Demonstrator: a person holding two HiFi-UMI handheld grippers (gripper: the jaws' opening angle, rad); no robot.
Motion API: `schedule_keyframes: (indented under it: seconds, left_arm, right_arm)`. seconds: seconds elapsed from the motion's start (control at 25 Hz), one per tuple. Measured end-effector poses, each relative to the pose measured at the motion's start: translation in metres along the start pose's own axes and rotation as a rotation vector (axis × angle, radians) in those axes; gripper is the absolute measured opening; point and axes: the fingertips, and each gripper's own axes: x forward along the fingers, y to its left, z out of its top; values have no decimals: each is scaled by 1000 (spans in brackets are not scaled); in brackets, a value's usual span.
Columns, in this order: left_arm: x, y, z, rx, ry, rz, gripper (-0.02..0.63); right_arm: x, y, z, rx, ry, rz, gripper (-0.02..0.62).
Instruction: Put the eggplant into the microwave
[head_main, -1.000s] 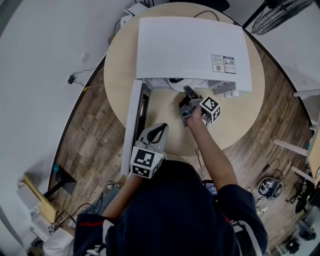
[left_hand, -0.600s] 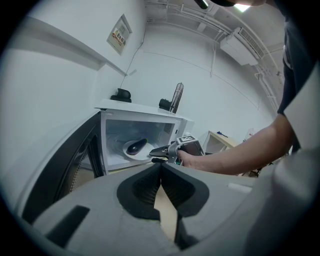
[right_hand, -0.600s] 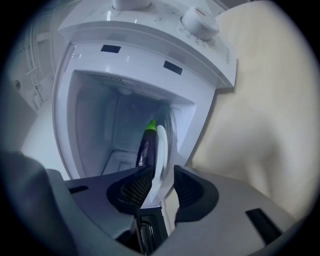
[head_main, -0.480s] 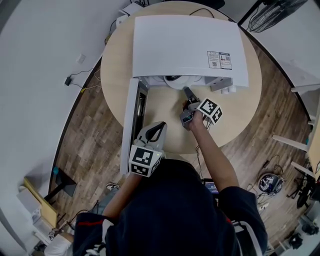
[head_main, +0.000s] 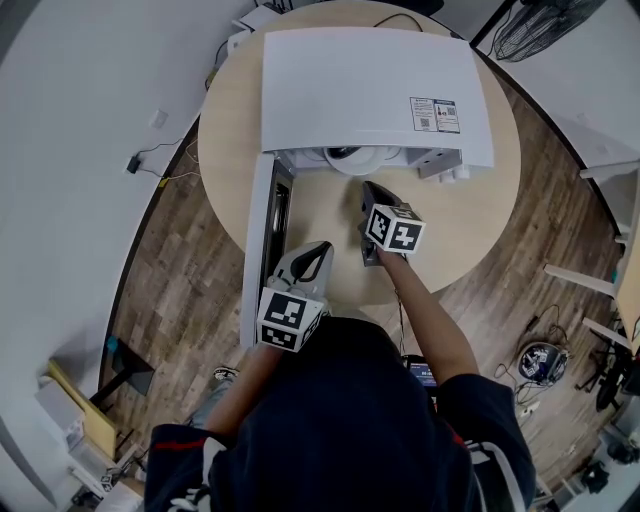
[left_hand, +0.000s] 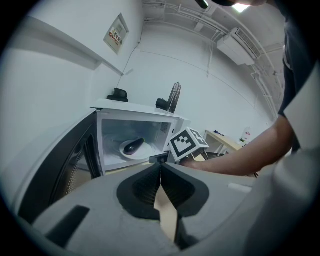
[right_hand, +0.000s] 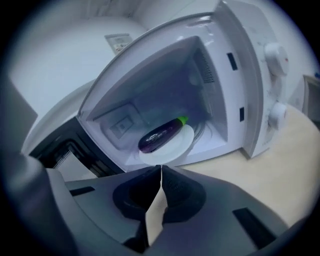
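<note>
Inside the microwave (head_main: 370, 90), the eggplant (right_hand: 160, 135) is lying on its side on a white plate (right_hand: 184, 144), with its green stem end pointing toward the knob side of the microwave. The plate is sitting close to the front lip of the microwave's cavity. On the microwave's hinge side, the door (head_main: 262, 240) is standing wide open, swung out toward you over the edge of the round table (head_main: 470, 220) that is carrying the microwave.

You are holding the right gripper (head_main: 368, 190) just in front of the microwave's opening, aiming it into the cavity and keeping it clear of the plate and the eggplant. Its jaws are pressing together with nothing between them.

You are holding the left gripper (head_main: 322, 247) farther out from the microwave, beside the free end of the open door and pointing toward the cavity. Its jaws are likewise clenched on nothing. From there its camera is looking past the door into the microwave, where the dark eggplant is showing on the plate, and the right gripper's marker cube (left_hand: 186, 143) is sitting just off the microwave's front corner
</note>
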Motion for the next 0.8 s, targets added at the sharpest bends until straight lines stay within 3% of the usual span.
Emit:
schedule_keyframes:
  seconds: [0.12,0.2,0.8]
  left_arm:
    - [-1,-1,0,-1,1,-2,17]
    - [0,-1,-1,1,1,-3,17]
    - [3,0,-5,-12,23,-12,17]
  right_arm:
    - [2,4,-1,-170,33,-35,12]
    - [5,6,-1,-230,43,-42,12]
    - [31,3,8,-282,60,-41,12]
